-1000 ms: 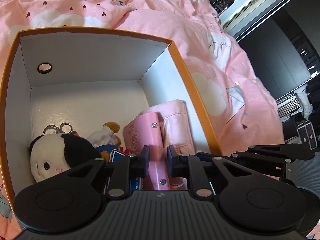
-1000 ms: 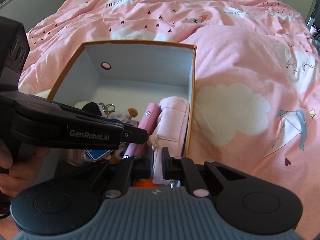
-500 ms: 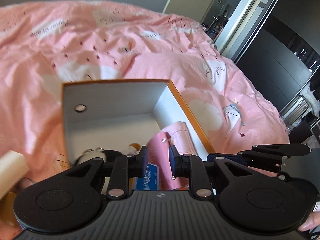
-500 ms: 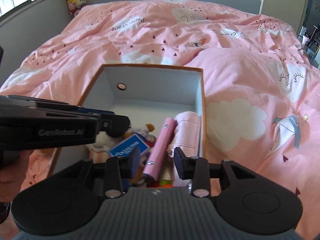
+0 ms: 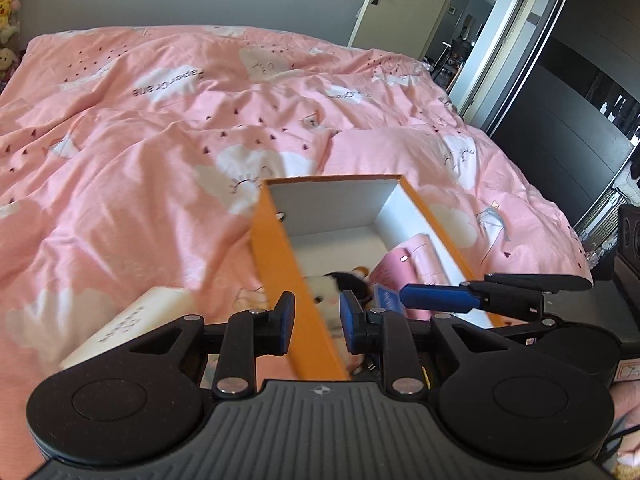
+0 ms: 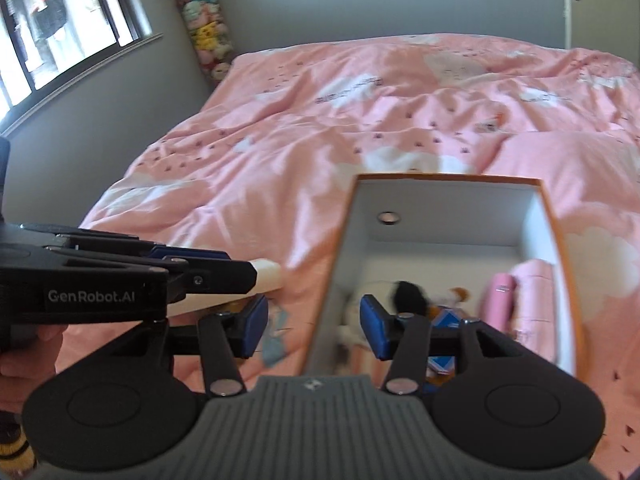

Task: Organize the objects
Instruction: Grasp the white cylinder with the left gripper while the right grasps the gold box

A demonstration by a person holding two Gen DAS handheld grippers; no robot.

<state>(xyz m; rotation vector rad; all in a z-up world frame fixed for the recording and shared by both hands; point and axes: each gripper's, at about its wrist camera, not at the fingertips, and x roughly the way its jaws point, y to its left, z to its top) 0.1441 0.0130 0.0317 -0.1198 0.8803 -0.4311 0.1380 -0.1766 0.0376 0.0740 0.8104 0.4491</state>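
Note:
An orange box (image 5: 276,264) with a white inside (image 6: 448,208) lies on the pink bed. It holds a black-and-white plush (image 5: 330,286), a pink tube (image 6: 500,300), a pink pouch (image 6: 534,280) and a blue card (image 6: 448,320). A cream-white box (image 5: 132,326) lies on the bedspread left of the orange box; its end also shows in the right wrist view (image 6: 268,276). My left gripper (image 5: 317,322) is open and empty, above the orange box's left wall. My right gripper (image 6: 313,326) is open and empty, over the same wall.
The pink bedspread (image 5: 160,140) stretches far behind and to the left. A door (image 5: 384,0) and dark wardrobe (image 5: 560,120) stand at the right. A window (image 6: 60,20) and a hanging stack of plush toys (image 6: 204,24) are at the far left wall.
Both grippers have risen and pulled back from inside the box, drifting left. The right gripper has opened wide; the left has opened a little. The cream-white box has come into view.

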